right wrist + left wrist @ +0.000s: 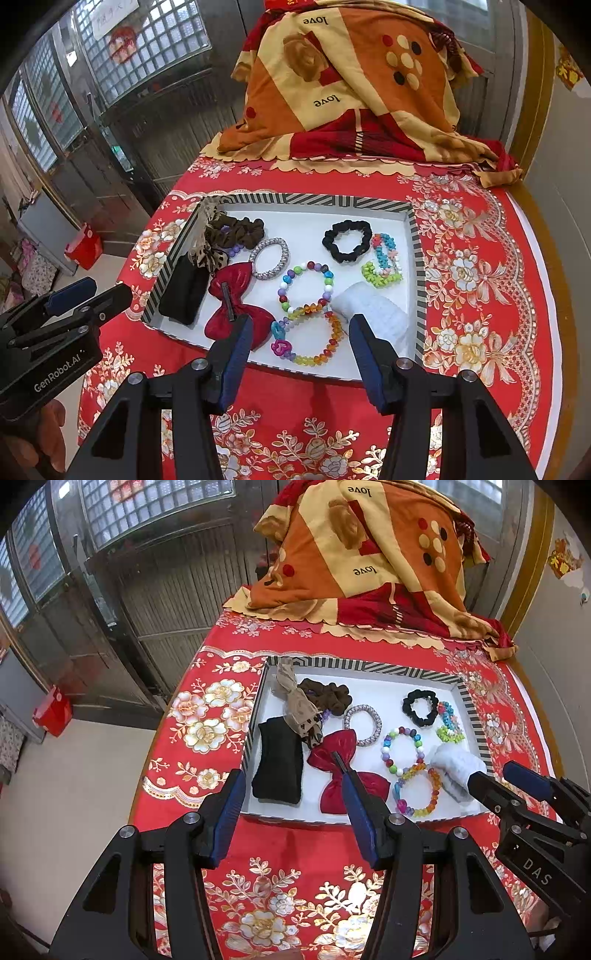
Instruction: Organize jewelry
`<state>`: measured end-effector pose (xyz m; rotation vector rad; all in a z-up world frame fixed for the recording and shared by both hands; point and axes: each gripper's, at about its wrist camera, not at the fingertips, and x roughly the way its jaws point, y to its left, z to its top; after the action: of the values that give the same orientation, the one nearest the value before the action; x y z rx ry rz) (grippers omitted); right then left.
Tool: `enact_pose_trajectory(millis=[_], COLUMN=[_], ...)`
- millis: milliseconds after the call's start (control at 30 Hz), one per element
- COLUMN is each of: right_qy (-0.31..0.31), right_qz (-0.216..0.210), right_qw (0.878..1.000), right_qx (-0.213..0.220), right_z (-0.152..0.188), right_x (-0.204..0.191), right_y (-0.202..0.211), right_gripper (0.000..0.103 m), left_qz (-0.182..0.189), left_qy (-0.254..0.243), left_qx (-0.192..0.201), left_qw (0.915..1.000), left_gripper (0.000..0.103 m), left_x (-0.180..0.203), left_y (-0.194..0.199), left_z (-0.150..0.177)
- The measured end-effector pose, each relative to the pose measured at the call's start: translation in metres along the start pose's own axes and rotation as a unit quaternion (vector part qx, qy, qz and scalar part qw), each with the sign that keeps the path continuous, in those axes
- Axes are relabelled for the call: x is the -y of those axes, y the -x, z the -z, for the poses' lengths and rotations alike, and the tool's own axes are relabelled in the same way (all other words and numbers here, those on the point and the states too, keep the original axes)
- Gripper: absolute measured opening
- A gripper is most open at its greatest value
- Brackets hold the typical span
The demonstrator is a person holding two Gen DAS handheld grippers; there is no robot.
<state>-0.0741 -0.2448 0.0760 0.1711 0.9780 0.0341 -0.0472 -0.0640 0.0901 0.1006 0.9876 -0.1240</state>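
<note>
Both claws, your left gripper (pixel 293 814) and right gripper (pixel 301 356), hang with jaws apart and nothing between them over the near edge of the striped-rim white cardboard tray (pixel 314 201). Your amber-and-rainbow translucent bead bracelet (pixel 314 341) lies flat there, just beside the fluffy white scrunchie (pixel 376 310). Expect it light, hard-beaded, slippery, floppy on its cord; pinch across one bead strand.
</note>
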Motion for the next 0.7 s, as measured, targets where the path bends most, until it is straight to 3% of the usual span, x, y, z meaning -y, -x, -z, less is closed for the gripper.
enact_pose_trajectory(millis=[700], right_qy=[0.011], right_qz=[0.002], right_qw=[1.000], right_qx=[-0.005], right_z=[-0.0002], right_x=[-0.0079], right_y=[-0.0018], right_gripper=[0.052], left_qz=[0.002], left_qy=[-0.005], left_qx=[-0.003], left_qw=[1.0000], left_gripper=[0.054], left_x=[-0.0024], left_y=[-0.0006], left_z=[0.0026])
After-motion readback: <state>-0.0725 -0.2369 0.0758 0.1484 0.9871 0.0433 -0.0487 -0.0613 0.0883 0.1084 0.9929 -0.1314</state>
